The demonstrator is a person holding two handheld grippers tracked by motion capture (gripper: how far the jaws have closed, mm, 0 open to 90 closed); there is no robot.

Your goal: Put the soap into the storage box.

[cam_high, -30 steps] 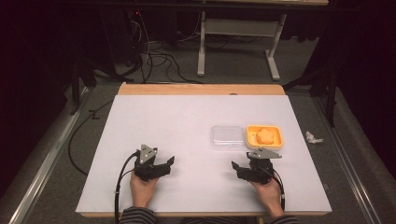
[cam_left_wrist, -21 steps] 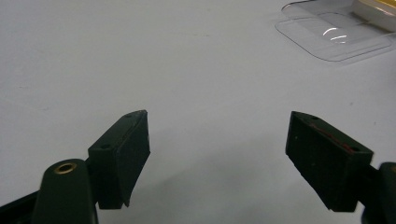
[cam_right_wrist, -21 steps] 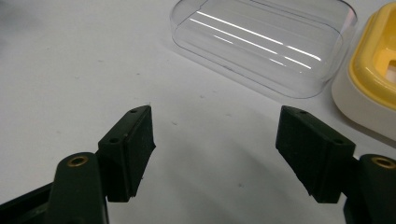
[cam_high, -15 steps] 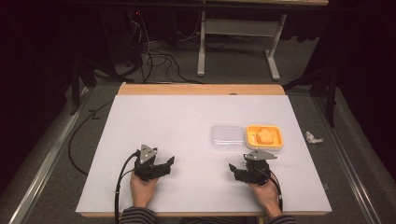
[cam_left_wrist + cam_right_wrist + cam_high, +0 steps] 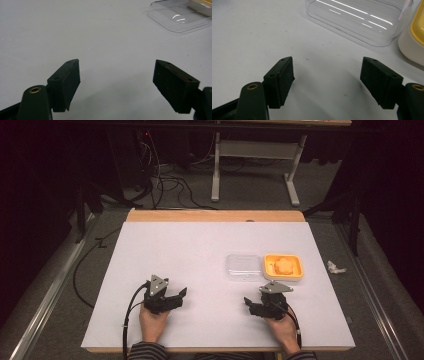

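Note:
A yellow container (image 5: 283,266) with a pale orange piece of food in it sits on the right half of the white table (image 5: 200,245). A clear plastic lid (image 5: 243,266) lies flat just left of it. My right gripper (image 5: 248,303) rests on the table in front of them, pointing left. It is open with nothing between its jaws, which have just been opening. The right gripper view puts this gripper (image 5: 327,59) short of the lid (image 5: 357,17) and the container (image 5: 412,40). My left gripper (image 5: 182,295) lies open and empty at the front left, and its own view looks past its tips (image 5: 117,62) toward the lid (image 5: 178,18).
A bare wooden strip (image 5: 215,216) runs along the table's far edge. A crumpled white scrap (image 5: 336,267) lies on the floor to the right. Cables and a desk frame (image 5: 250,170) stand on the dark floor beyond the table.
The right gripper has edged slightly to the left. The left gripper, the lid and the container have stayed where they were.

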